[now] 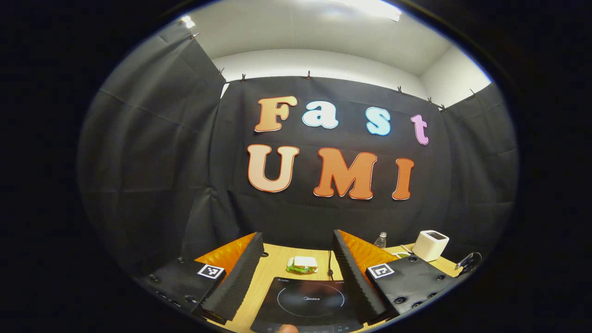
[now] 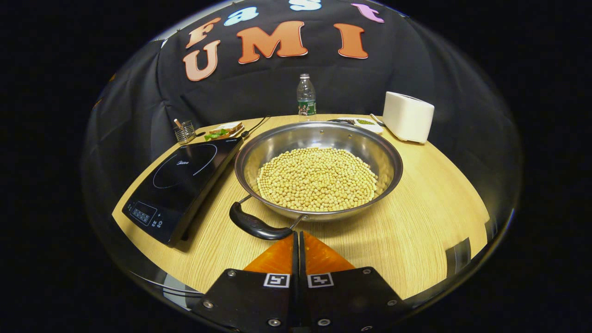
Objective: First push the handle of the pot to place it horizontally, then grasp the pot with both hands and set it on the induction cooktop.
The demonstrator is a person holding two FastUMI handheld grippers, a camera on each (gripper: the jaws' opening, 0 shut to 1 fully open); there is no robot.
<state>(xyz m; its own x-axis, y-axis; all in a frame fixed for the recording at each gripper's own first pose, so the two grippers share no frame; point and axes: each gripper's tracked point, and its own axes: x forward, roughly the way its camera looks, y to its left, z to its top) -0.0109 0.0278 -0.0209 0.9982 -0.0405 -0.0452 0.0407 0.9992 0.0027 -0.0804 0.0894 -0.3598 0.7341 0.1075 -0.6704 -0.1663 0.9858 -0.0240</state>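
Bean-laden round steel pot (image 2: 319, 166) looks heavy, slick: push curved black handle (image 2: 254, 225) with right gripper (image 2: 298, 238) jaws together; left gripper (image 1: 296, 263) jaws apart.

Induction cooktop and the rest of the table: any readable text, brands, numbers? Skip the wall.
"Midea": on the induction cooktop, printed inside the heating ring.
Control panel of the cooktop: marks too small to read.
Bottle label: too small and blurred to read.

Closed right gripper (image 2: 296, 237) just beside black handle (image 2: 255, 226) of round steel pot (image 2: 319, 169); flat black induction cooktop (image 2: 182, 182) alongside.
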